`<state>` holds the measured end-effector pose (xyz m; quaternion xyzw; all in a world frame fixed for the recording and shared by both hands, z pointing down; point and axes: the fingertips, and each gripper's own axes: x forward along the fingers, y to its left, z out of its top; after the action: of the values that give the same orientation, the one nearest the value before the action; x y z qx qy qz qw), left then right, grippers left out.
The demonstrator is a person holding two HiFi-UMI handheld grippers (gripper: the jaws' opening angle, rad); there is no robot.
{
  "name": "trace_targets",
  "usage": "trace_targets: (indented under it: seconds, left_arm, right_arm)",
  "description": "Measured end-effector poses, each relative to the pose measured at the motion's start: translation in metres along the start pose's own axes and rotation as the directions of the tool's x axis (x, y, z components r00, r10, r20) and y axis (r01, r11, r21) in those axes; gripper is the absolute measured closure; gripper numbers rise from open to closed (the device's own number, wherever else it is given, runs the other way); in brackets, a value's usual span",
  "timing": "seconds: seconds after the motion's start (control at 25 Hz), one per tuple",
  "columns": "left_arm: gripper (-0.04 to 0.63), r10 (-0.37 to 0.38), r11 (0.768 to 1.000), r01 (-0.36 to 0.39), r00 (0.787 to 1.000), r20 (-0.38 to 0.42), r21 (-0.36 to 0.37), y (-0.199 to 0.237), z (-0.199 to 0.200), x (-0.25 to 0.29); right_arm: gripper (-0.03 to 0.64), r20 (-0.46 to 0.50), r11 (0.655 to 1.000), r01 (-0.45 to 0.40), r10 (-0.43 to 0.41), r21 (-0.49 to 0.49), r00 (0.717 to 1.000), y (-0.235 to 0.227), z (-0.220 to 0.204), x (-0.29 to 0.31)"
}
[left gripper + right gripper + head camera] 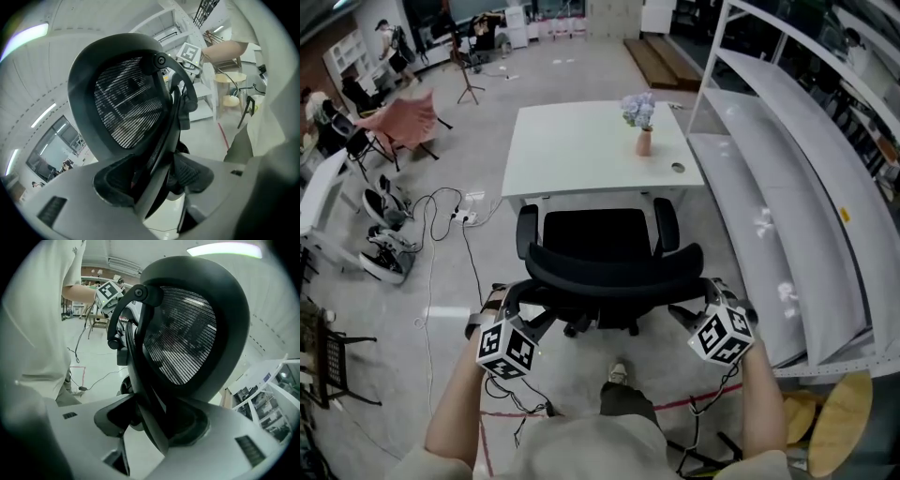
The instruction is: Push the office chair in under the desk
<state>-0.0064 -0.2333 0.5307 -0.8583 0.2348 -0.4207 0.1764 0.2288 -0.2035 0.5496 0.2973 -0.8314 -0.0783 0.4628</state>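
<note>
Forearms (pixel 455 412) of the person fill the lower edge of the head view, each ending in a marker cube. Ahead of them stands the chair (pixel 600 267), black, on castors, facing the table (pixel 581 150).

**Claws.** The left claw (pixel 152 180) is spread wide and closed on the left rim of the backrest (pixel 614 267), with the frame running between its pads. The right claw (pixel 152 423) is closed in the same way on the right rim. Each gripper view shows the mesh back just beyond the jaws.

**Chair.** It stands on the floor (pixel 581 70), just before the table's near edge and roughly centred on it. The armrests (pixel 528 230) lie near that edge. Whether the seat front is already under the top cannot be told.

**Step.** Judged from this, the push is under way and the seat has mostly yet to go under. The next move calls for a level shove ahead, equal on both claws so the castors track straight. The armrests must also clear the underside of the top. An uneven push could swing the chair aside or jolt the vase (pixel 643 141) near the table's far right corner.
</note>
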Motion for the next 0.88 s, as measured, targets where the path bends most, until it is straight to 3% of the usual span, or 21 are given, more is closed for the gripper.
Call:
trace_targets:
  seconds: [0.28, 0.88]
  left_arm:
    - [0.337, 0.01, 0.999, -0.012, 0.999, -0.037, -0.042, 0.002, 0.017, 0.014]
    - [0.316, 0.056, 0.998, -0.058, 0.998, -0.043, -0.034, -0.003, 0.021, 0.017]
  right_arm:
    - [0.407, -0.01, 0.997, -0.077, 0.077, -0.011, 0.997, -0.027, -0.015, 0.003]
    - [0.426, -0.045, 0.99, -0.142, 0.142, -0.001, 0.989, -0.021, -0.025, -0.003]
